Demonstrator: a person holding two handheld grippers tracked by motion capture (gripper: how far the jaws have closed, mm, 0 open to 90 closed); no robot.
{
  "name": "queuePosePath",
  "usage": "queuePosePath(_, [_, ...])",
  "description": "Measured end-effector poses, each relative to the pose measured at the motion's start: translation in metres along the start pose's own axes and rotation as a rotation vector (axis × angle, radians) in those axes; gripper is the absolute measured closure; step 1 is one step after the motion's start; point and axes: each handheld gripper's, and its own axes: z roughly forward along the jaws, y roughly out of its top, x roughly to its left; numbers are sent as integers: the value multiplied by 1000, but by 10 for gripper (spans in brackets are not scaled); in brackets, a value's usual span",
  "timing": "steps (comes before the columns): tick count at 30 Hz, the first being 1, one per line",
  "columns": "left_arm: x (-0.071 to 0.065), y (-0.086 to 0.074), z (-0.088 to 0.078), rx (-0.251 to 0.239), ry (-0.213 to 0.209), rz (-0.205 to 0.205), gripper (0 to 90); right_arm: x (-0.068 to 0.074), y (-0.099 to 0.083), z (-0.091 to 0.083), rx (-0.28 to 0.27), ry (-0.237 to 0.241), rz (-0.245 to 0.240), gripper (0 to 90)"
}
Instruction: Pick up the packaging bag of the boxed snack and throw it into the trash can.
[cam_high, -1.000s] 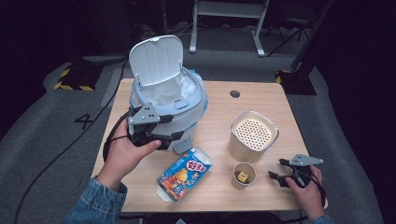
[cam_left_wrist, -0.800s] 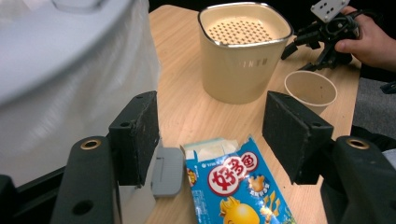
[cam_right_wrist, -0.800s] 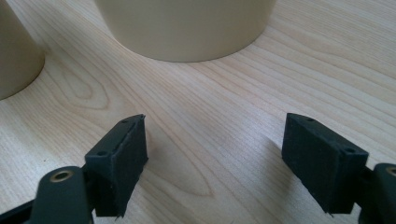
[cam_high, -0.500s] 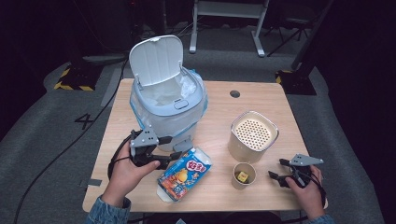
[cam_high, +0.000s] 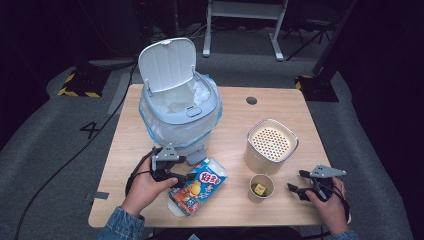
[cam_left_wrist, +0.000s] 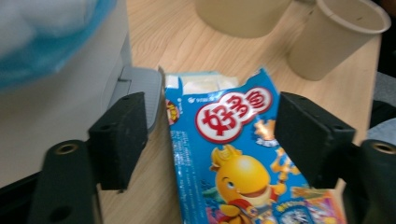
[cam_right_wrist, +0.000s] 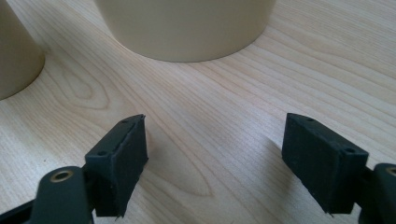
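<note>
A blue snack box (cam_high: 197, 187) (cam_left_wrist: 233, 154) with a torn-open top lies flat on the wooden table (cam_high: 235, 120), just in front of the bin. My left gripper (cam_high: 187, 170) (cam_left_wrist: 212, 126) is low over the box's upper end. Its jaws have just been opening and now stand open on either side of the box, not pressing on it. My right gripper (cam_high: 296, 181) (cam_right_wrist: 215, 140) rests open near the table's front right, with only bare wood between its jaws.
A grey bin (cam_high: 180, 107) (cam_left_wrist: 60, 70) with a blue liner and raised lid stands at the back left. A beige perforated container (cam_high: 271, 145) (cam_right_wrist: 187, 23) and a paper cup (cam_high: 261, 187) (cam_left_wrist: 336, 37) holding a small yellow item stand right of the box.
My left hand has come down from the bin's front to the table and now sits over the snack box, with its jaws wider. The right hand has stayed put.
</note>
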Motion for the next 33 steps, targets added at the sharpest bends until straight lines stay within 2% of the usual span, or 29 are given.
queuePosePath(2, [4,-5,9,10,-11,-9,255,0,0,0,0,0,0,225])
queuePosePath(5, [8,-11,20,44,12,-17,264,0,0,0,0,0,0,225])
queuePosePath(6, [11,-14,26,61,30,-29,294,0,0,0,0,1,0,225])
queuePosePath(9, [14,-17,31,76,33,-24,319,0,0,0,0,1,0,225])
queuePosePath(11, [17,-18,34,109,39,-20,377,0,0,0,0,1,0,225])
queuePosePath(12, [18,-19,37,116,41,-26,377,0,0,0,0,1,0,225])
queuePosePath(15, [21,-20,43,142,13,-44,426,0,0,0,0,2,0,225])
queuePosePath(20, [21,-21,52,183,3,-62,458,0,0,0,0,1,0,225])
queuePosePath(21, [21,-21,53,190,3,-62,464,0,0,0,0,1,0,225])
queuePosePath(22, [21,-21,54,199,13,-41,468,0,0,0,0,2,0,225])
queuePosePath(25, [19,-22,57,206,-4,-50,479,0,0,0,0,2,0,225])
queuePosePath(27, [17,-21,58,216,-6,-33,515,0,0,0,0,1,0,225])
queuePosePath(29, [16,-21,58,217,-21,-46,582,0,0,0,0,1,0,225])
queuePosePath(33, [17,-21,57,225,9,-42,690,0,0,0,0,1,0,225])
